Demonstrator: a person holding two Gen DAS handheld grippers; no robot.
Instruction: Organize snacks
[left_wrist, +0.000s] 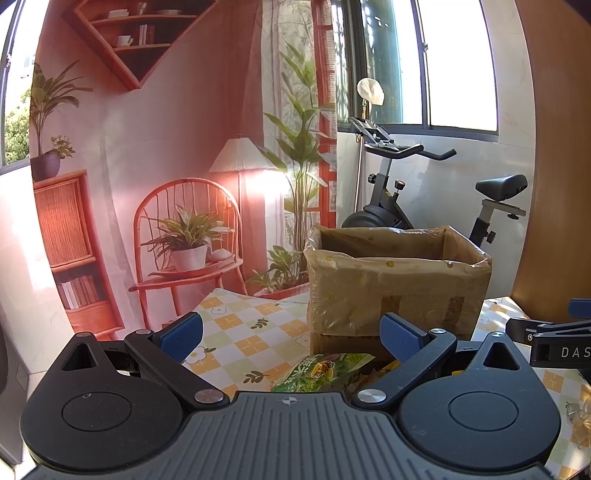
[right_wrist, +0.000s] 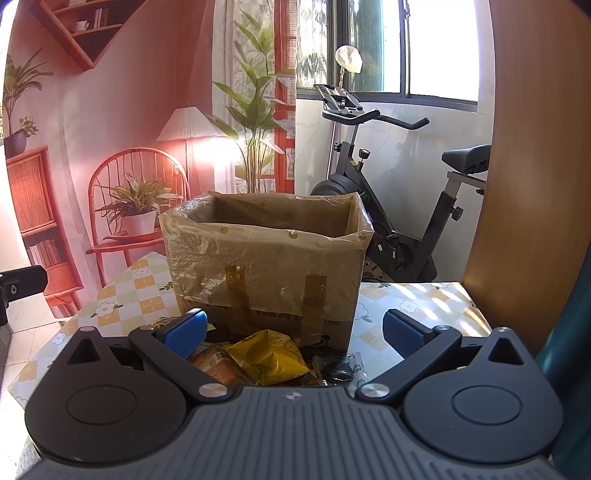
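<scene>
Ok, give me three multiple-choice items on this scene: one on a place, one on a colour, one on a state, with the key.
1. Where do the snack packets lie?
A. inside the box
B. on the tablecloth in front of the box
C. on the exercise bike

2. What colour is the packet nearest the left gripper?
A. green
B. red
C. white

3. How do the right gripper's jaws stand?
A. shut on a packet
B. shut on nothing
C. open

Key: B, the yellow packet lies before the lined cardboard box; A, the green packet lies by the left gripper; C, the right gripper has its pads wide apart.
</scene>
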